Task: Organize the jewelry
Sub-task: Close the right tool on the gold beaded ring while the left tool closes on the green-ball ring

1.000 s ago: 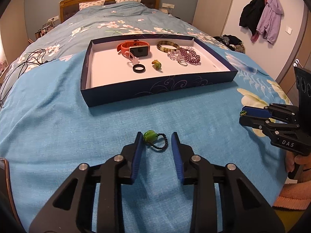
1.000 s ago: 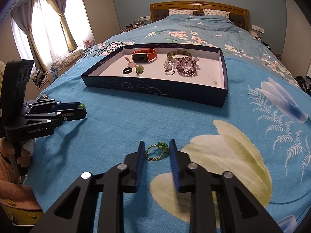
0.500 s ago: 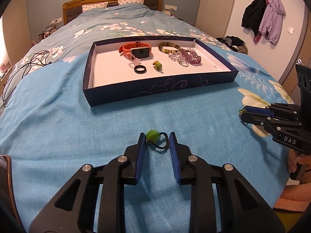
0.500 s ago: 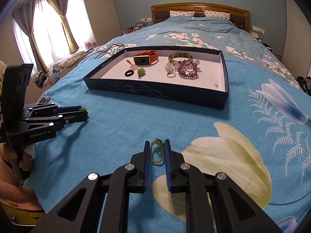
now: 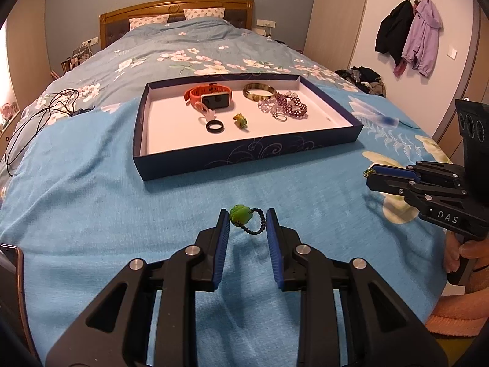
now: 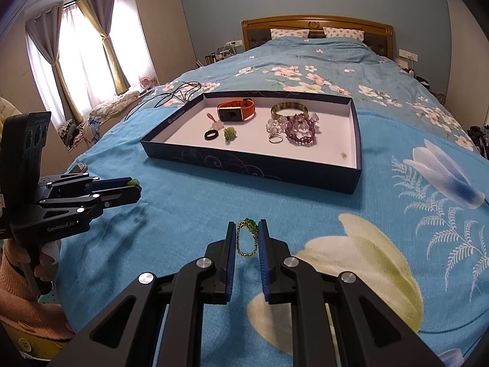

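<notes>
Two tongs low over blue bedspread (image 5: 91, 202), near side of tray (image 5: 244, 156). Left tongs (image 5: 247, 223) clamped on green-bead ring (image 5: 244, 217): bead against left pad, black loop against right. Right tongs (image 6: 248, 238) clamped on gold chain ring (image 6: 246, 238), green stone at far end. Tray holds orange watch (image 6: 235, 110), bangle (image 6: 288, 110), purple beaded bracelet (image 6: 301, 130), black ring (image 6: 211, 135), green charm (image 6: 229, 133). Black cable (image 5: 33, 122) lies far left on bed, clear of tray. Tray's near wall stands between tongs and tray floor.
</notes>
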